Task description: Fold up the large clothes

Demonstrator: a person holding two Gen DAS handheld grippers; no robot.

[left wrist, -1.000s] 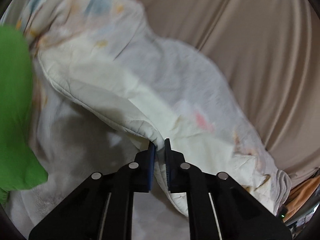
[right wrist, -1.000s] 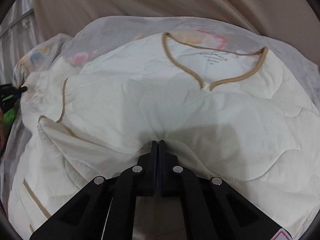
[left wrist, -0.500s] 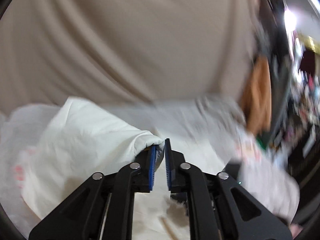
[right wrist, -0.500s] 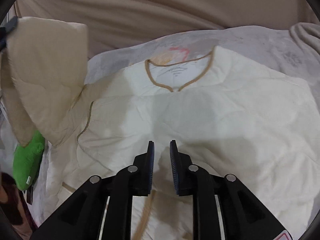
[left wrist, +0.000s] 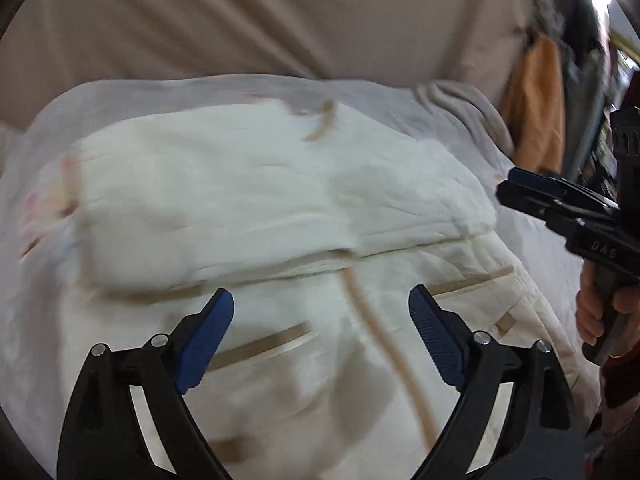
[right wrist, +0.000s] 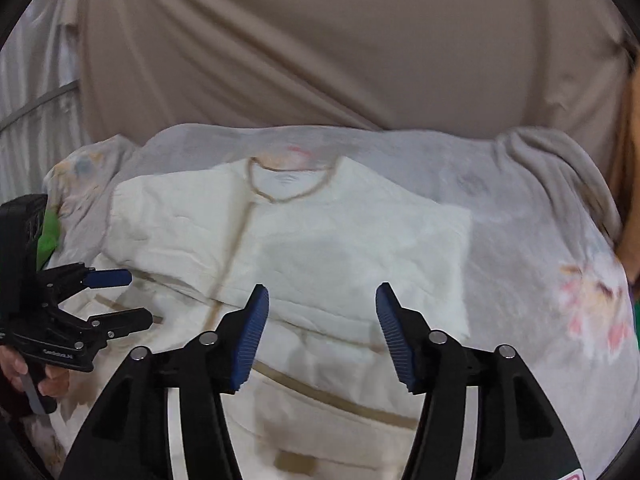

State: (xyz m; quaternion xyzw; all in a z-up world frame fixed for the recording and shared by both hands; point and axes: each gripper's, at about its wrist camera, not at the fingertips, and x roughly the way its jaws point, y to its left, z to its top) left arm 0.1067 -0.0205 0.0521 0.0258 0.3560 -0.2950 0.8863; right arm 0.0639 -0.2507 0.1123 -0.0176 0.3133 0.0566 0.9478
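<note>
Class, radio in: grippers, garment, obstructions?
Left gripper open, empty. Right gripper open, empty. Cream jacket lies flat, sleeves folded in. Nothing blocking.

Left gripper [left wrist: 321,312] wide open, blue pads [left wrist: 204,344] spread apart, nothing between them – hovering over cream quilted jacket [left wrist: 280,216] with tan trim. Jacket lies on a pale printed sheet [left wrist: 448,92]; its upper part is a folded layer lying across the lower part, pockets showing below. Right gripper [left wrist: 516,186] enters from right edge, held in a hand [left wrist: 600,312], tips near the fold's right end – open or closed unclear. Beige curtain [left wrist: 280,12] behind. Frame blurred.
</note>
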